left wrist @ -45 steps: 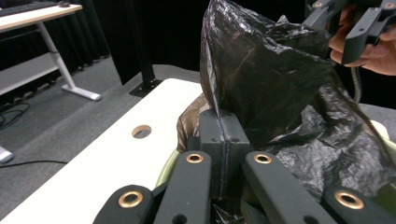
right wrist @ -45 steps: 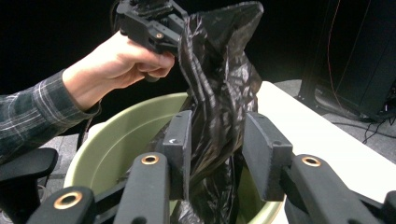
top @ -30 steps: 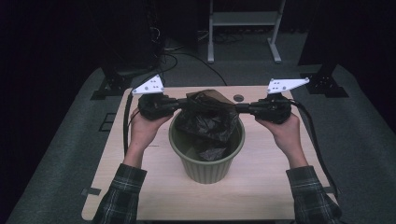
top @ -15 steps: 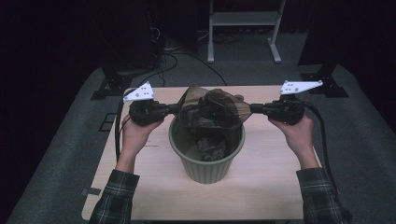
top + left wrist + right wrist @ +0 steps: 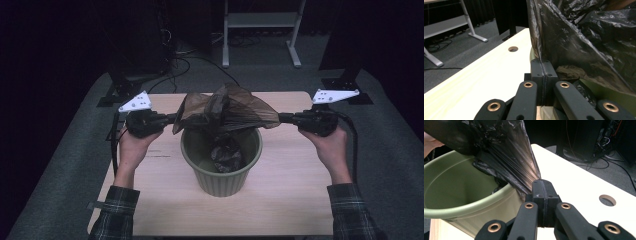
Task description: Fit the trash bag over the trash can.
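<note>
A thin black plastic bag (image 5: 227, 111) is stretched taut above a green round bin (image 5: 221, 172) that stands in the middle of the wooden table (image 5: 285, 195). My left gripper (image 5: 175, 119) is shut on the bag's left edge, its jaws pinching the film (image 5: 541, 52). My right gripper (image 5: 281, 118) is shut on the right edge, where the film fans out from the jaws (image 5: 524, 172). The bag's lower part (image 5: 226, 154) hangs crumpled inside the bin (image 5: 454, 195). Each gripper is held level by one hand at the bin's side.
A round hole (image 5: 513, 48) in the tabletop lies beyond the bin, near the far edge (image 5: 607, 200). Grey carpet surrounds the table; a white frame's legs (image 5: 260, 30), cables and black stands are behind it.
Both hands have drawn apart, left gripper leftward and right gripper rightward, pulling the bag from a bunched lump into a wide, taut spread over the bin.
</note>
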### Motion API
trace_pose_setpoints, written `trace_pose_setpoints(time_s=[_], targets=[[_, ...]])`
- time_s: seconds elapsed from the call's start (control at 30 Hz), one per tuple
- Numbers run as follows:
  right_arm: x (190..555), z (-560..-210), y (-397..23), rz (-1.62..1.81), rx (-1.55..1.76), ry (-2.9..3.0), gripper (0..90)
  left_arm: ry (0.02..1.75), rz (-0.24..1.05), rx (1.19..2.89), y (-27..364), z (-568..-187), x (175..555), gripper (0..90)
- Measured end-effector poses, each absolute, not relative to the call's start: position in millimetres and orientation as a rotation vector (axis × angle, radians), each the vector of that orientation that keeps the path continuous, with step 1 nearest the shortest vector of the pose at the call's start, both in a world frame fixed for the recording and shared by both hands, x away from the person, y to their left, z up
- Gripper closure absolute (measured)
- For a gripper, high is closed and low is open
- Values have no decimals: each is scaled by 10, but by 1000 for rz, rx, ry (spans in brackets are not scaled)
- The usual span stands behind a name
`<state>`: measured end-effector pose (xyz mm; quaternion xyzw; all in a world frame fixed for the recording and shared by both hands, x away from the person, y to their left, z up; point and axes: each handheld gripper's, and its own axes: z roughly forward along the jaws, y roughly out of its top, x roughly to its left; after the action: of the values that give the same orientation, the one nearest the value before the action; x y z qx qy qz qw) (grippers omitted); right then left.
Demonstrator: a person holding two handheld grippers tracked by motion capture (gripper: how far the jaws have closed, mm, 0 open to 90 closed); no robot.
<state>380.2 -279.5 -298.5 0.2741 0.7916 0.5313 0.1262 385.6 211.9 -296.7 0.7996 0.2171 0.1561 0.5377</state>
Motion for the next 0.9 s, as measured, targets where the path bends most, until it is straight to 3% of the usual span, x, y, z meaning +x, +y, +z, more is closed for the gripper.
trace_pose_setpoints(time_s=[0.6,0.67,0.73,0.9], targets=[[3743,-3065,-3025,1539,843,2285,900,569,389,1888,2371,-3039,3835,898],[3739,-3076,-3021,1537,843,2273,751,570,388,1883,2355,-3056,3829,898],[3740,-3072,-3032,1548,847,2262,732,564,384,1884,2352,-3056,3825,898],[3698,-2927,-3059,1647,812,2192,587,556,376,1889,2297,-3070,3828,897]])
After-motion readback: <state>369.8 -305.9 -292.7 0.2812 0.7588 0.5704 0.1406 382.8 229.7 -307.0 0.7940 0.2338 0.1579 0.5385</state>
